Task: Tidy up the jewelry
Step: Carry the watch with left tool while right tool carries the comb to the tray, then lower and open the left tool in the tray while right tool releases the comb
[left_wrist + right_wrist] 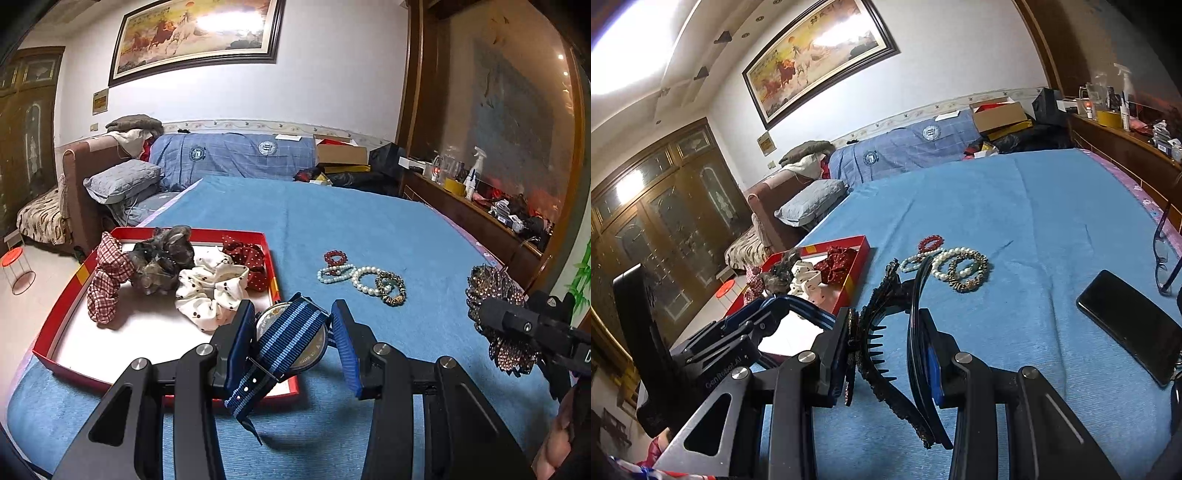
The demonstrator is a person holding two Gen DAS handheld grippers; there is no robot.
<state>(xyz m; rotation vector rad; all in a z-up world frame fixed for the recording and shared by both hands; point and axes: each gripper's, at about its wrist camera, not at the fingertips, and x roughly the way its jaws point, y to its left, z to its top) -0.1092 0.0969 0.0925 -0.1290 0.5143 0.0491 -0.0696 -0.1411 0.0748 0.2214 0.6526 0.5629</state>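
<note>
A watch (291, 339) with a blue striped strap is clamped in the left gripper (295, 339) over the red tray (55, 314). Headbands (886, 332) are clamped in the right gripper (886, 354). Farther off, bracelets (360, 277) lie on the blue bedspread (369, 221).

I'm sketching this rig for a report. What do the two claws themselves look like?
Both are matte black metal linkages with round silver pivot pins and triangular cut-outs. The left claw has flat fingers faced with ribbed blue pads. The right claw shows the same blue on its right finger. In the right wrist view, pale lettering marks the left claw's body, too blurred to read surely. No cables or sleeves show.
</note>
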